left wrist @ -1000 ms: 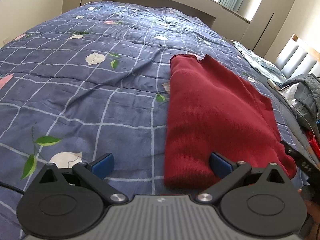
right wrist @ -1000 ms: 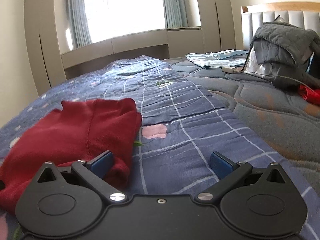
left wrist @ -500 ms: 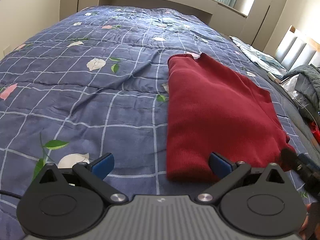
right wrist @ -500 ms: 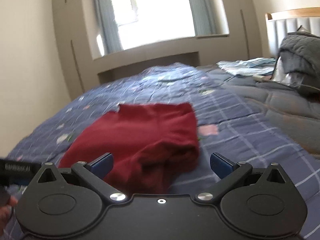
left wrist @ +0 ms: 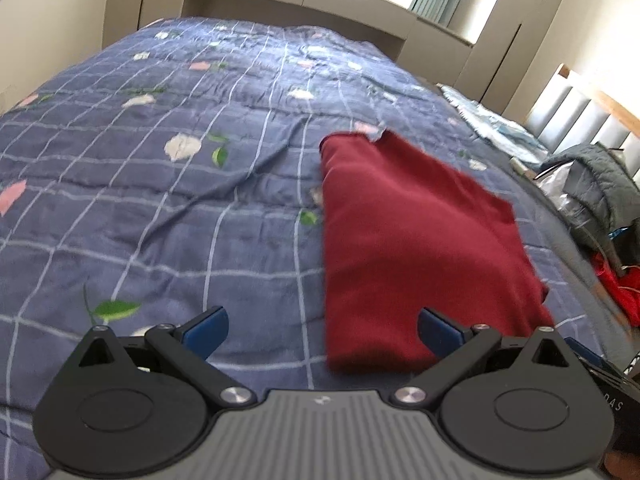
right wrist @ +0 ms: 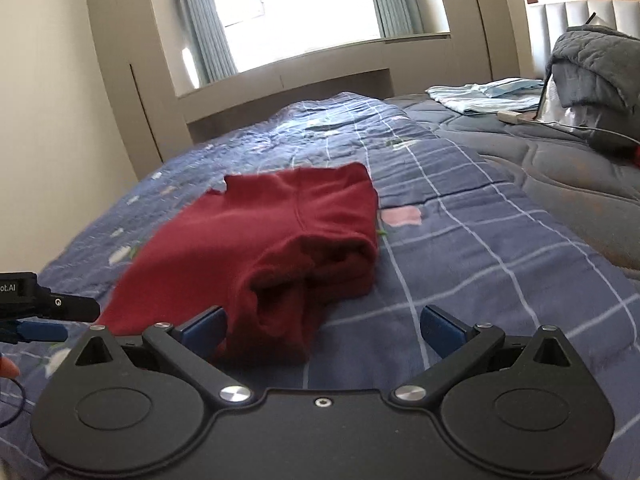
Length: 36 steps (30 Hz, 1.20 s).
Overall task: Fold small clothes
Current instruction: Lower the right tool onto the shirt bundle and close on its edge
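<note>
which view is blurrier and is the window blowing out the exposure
Left wrist view: motion blur smears the red garment and the quilt, worst at the right edge; the window is a white strip. Right wrist view: sharper, though the garment's near edge is soft; the window is blown out white; fisheye bends the walls.

Dark red garment [left wrist: 416, 248] folded into long rectangle; lies flat on bed; near end bunched, layers showing.

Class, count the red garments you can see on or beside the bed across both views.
2. A folded red garment lies on the quilt between the open grippers. Another red cloth shows at the bed's right edge, partly hidden; more may be hidden there.
</note>
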Tool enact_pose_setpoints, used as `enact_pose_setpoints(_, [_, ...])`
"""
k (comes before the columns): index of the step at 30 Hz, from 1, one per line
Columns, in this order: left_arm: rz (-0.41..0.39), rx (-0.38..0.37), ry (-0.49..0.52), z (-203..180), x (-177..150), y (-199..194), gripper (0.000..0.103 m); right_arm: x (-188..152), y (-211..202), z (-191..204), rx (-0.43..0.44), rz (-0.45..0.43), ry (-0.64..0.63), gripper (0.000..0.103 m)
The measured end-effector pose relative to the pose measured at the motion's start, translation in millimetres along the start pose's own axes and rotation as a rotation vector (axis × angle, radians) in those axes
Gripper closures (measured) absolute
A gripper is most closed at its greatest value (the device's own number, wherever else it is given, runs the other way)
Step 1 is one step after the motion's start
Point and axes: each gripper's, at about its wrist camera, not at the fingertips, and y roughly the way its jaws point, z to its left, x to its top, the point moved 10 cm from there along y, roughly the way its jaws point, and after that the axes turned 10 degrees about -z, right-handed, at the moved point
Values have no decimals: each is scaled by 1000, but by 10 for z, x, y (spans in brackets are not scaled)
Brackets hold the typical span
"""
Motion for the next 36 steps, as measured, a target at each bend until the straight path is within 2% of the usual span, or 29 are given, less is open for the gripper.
enact_pose_setpoints(7, [-21, 12, 59, -27, 265, 94, 0, 191, 97, -120, 52, 11, 81, 1])
enact_pose_setpoints(16, [-19, 24, 110, 5, 512, 473, 0, 363, 531, -155, 68, 42, 64, 1])
enact_pose_setpoints(20, [-5, 12, 126, 5, 555, 677, 0, 445, 791, -253, 29, 37, 57, 0])
enact_pose_setpoints(28, [25, -45, 122, -51, 575, 986, 0, 388, 1186, -355, 39, 88, 105, 0])
enact_pose_setpoints(33, [48, -81, 109, -114, 542, 1112, 0, 320, 1199, -325, 41, 50, 100, 0])
enact_pose_setpoints(36, [59, -98, 99, -136, 510, 1162, 0, 301, 1173, -278, 81, 41, 116, 0])
